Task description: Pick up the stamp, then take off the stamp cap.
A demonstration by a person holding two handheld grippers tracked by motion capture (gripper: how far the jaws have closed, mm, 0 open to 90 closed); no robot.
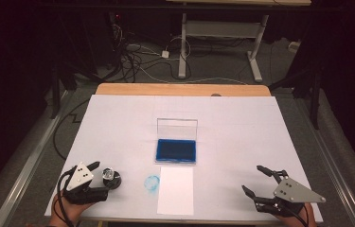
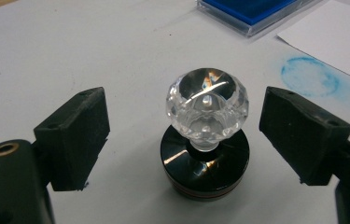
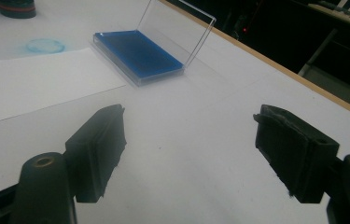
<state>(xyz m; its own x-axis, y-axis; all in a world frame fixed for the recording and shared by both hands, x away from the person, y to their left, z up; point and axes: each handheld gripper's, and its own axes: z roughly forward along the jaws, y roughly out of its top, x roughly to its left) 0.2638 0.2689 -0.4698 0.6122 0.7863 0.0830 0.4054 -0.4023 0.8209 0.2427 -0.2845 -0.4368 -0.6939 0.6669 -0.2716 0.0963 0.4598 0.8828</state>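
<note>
the left gripper (image 2: 184, 135) stands with its jaws spread wide on either side of the stamp (image 2: 205, 135), touching nothing; it looks lined up so that closing would catch the knob between the pads. the stamp sits upright on the table (image 2: 46, 51), right between those jaws: a faceted clear crystal knob on a thin neck above a round glossy black base with a thin red line near the bottom. just beyond it, to the gripper's right, a round blue print (image 2: 310, 76) marks the table, then the white sheet (image 2: 340, 37) and the open ink pad (image 2: 252, 9), probably laid close for inking and stamping. the right gripper (image 3: 189, 154) is likewise wide open and empty, well apart, its jaws facing the ink pad from afar.
</note>
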